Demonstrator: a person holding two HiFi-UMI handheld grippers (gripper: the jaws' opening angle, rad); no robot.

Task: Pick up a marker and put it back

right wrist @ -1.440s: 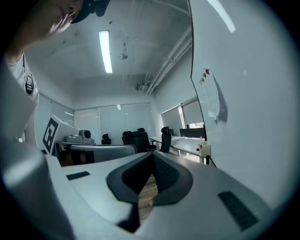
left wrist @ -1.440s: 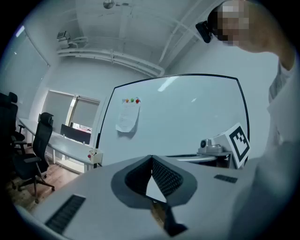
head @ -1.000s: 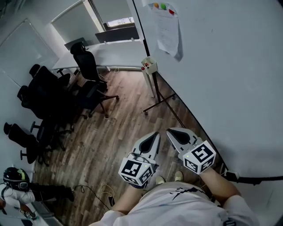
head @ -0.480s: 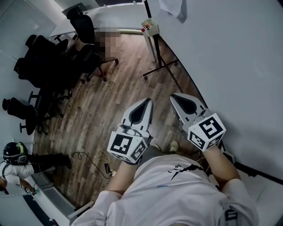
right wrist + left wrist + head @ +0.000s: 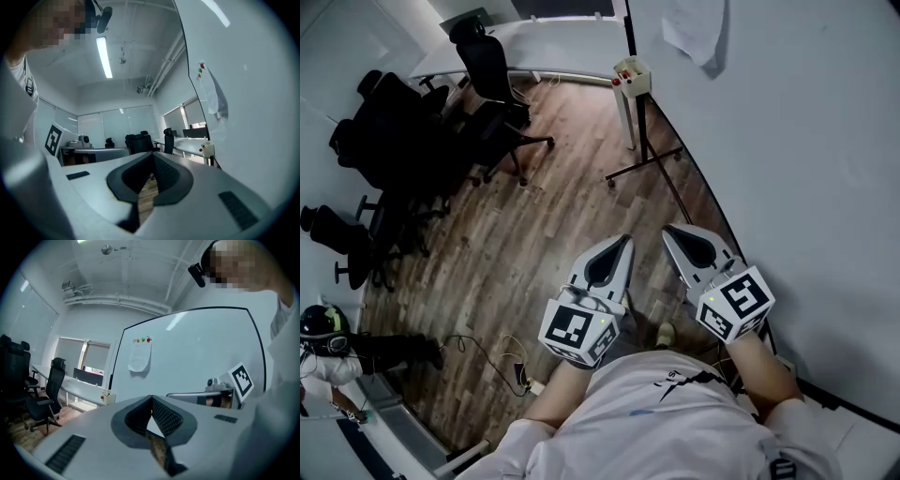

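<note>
Hovering side by side over the floor [image 5: 534,234], left gripper [image 5: 622,247] and right gripper [image 5: 673,234] have fingers closed together, empty; whiteboard [image 5: 806,169] right.

The head view looks steeply down from above the person onto the wooden floor [image 5: 534,244], with the left tool [image 5: 623,246] and right tool [image 5: 671,232] close at lower centre. Each gripper view looks level along its own tool. All three views share the whiteboard [image 5: 787,141], the white box [image 5: 630,75] on its stand and the office chairs [image 5: 492,70].
</note>
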